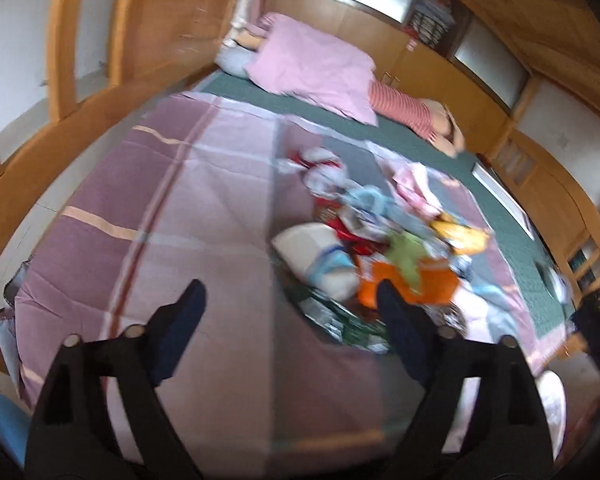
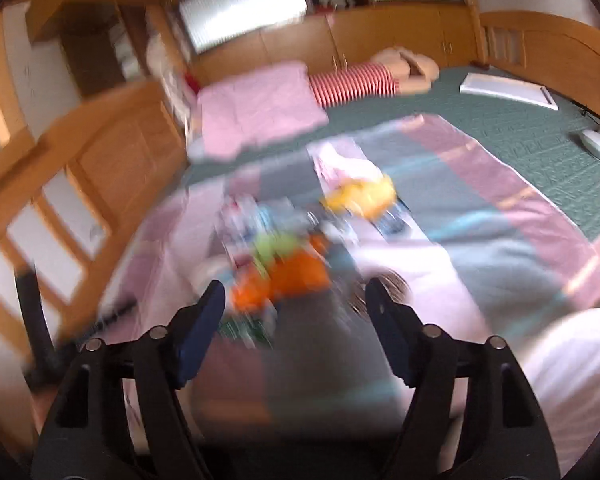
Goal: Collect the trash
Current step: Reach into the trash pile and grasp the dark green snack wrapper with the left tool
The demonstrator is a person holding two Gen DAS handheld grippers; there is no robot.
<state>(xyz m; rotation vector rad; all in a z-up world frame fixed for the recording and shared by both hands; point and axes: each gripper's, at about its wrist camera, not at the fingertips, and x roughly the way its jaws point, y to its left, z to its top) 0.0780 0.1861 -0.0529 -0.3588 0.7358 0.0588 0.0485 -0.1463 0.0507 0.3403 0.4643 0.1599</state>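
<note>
Hovering over a messy trash pile [image 1: 383,248] on a bed, both grippers stand wide with nothing in them.

The pile lies on a pink and purple sheet [image 1: 204,216], a heap of crumpled wrappers and bags: orange, green, yellow, red, white and pale blue. The left gripper [image 1: 290,292] hangs just beside it. The right gripper [image 2: 294,290] points at the orange bag [image 2: 296,276], blurry here.

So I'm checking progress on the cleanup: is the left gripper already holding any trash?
No, the left gripper stands open and empty above the sheet, with the trash pile lying ahead of it.
</note>
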